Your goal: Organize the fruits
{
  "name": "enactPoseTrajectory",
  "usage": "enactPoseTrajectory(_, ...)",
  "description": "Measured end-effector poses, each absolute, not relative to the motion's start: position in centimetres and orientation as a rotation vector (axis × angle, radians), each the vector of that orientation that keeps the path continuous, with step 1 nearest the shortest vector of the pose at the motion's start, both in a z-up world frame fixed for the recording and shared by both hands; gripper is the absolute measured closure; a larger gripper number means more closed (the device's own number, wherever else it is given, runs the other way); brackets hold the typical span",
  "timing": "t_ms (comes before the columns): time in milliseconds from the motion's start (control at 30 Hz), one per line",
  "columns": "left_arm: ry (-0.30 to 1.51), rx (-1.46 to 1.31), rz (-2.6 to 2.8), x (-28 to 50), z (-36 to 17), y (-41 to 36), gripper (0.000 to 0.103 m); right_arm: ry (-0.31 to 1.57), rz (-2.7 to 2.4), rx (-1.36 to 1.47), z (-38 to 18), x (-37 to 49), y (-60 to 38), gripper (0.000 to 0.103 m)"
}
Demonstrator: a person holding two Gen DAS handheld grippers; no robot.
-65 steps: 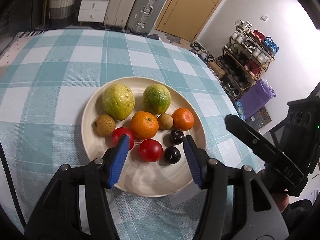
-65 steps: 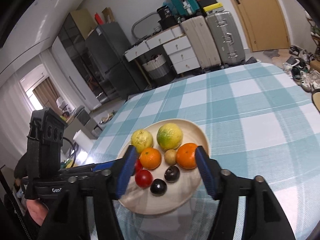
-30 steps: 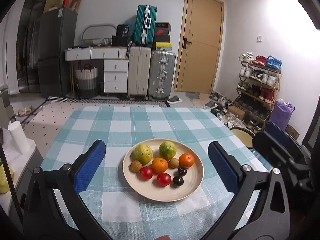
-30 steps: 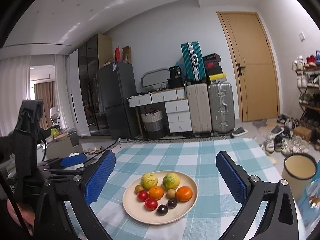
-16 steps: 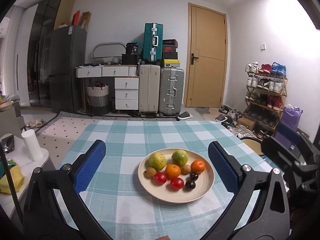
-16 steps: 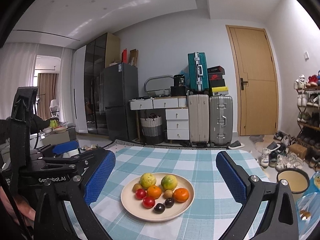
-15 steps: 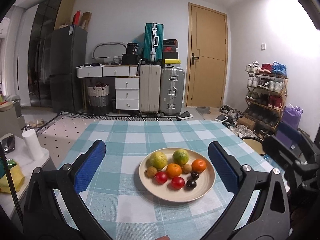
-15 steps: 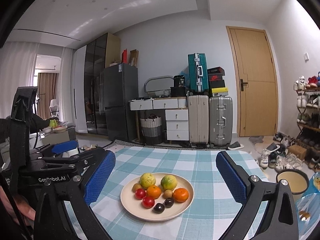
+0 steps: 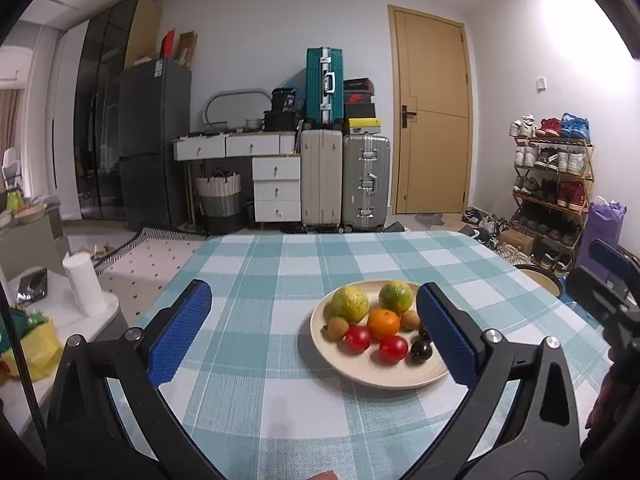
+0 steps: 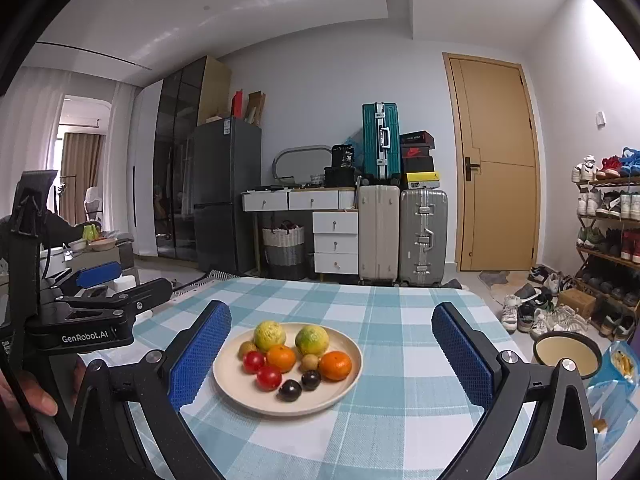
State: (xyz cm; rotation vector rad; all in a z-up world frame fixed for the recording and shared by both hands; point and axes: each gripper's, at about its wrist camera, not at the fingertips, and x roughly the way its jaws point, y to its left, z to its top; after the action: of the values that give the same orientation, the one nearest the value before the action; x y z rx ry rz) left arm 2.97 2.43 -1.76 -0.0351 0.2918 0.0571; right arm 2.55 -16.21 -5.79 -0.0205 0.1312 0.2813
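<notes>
Honestly, part of the load is hidden from my left claw (image 9: 314, 336): its right pad (image 9: 446, 334) covers the near right rim of the plate (image 9: 396, 382), hiding one orange and most of a dark plum. My right claw (image 10: 331, 350) sees everything. Both claws hang with fingers spread wide, gripping nothing, short of the plate.

The plate sits toward the near right part of the checked tablecloth (image 10: 400, 312), all fruit on it, none loose. Counted from the right view: two large yellow-green fruits (image 10: 270, 335) at the back, two oranges (image 10: 335, 365), two red tomatoes (image 10: 268, 376), two dark plums (image 10: 289, 390), and two small brown fruits (image 10: 247, 348) whose kind I cannot make out. Ten pieces in all, clustered and mostly touching.
</notes>
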Motion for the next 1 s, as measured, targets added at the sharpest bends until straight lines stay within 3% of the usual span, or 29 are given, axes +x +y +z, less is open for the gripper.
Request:
enactPoseTrajectory(467,0.338,-0.049,0.063,4.6,-6.1,3.9,0.001,0.166,0.279,-0.038,-7.7,2.6,-16.3,0.000)
enactPoseTrajectory(1000,0.315,-0.022,0.026,4.8,-6.2,3.3,0.001,0.301,0.349,-0.033,-9.0,4.8,-15.9,0.000)
